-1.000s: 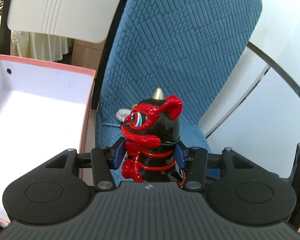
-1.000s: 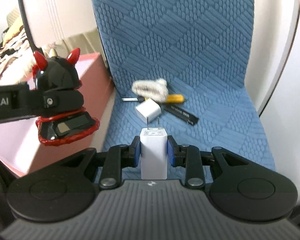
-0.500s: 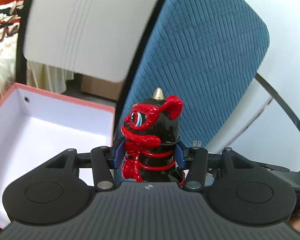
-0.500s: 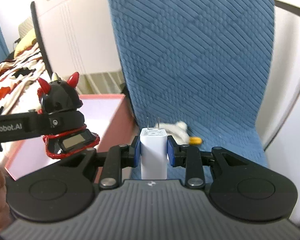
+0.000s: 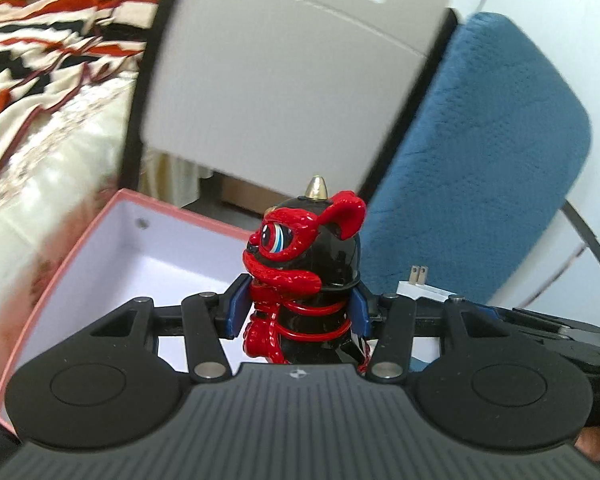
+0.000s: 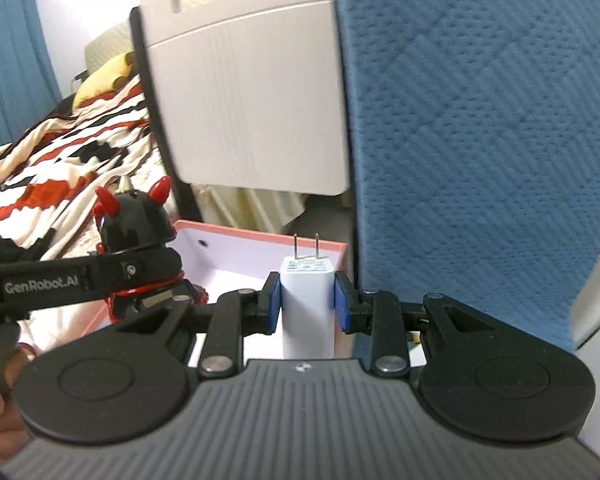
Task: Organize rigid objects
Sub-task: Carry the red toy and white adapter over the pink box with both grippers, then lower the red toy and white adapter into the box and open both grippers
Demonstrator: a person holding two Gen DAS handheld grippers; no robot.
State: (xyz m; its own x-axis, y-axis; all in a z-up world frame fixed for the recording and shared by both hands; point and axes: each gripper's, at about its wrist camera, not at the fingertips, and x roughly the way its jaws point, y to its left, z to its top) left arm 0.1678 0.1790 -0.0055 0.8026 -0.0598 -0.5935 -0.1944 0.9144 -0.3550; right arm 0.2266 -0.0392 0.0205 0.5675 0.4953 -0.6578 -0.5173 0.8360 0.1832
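left tool (image 5: 298,312) pinching glossy red-and-black horned figurine (image 5: 302,276) | right tool (image 6: 307,300) pinching white plug-in charger block (image 6: 307,304) | risk: tools colliding over the pink-rimmed white box (image 5: 112,236), drop missing it

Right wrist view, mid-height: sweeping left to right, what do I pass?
Striped blanket → devil figurine in the left tongs → pink box → white charger in the right tongs → blue chair back.

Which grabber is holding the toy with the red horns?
The left gripper holds the black and red horned figurine. The right gripper holds a plain white charger plug with two metal prongs instead.
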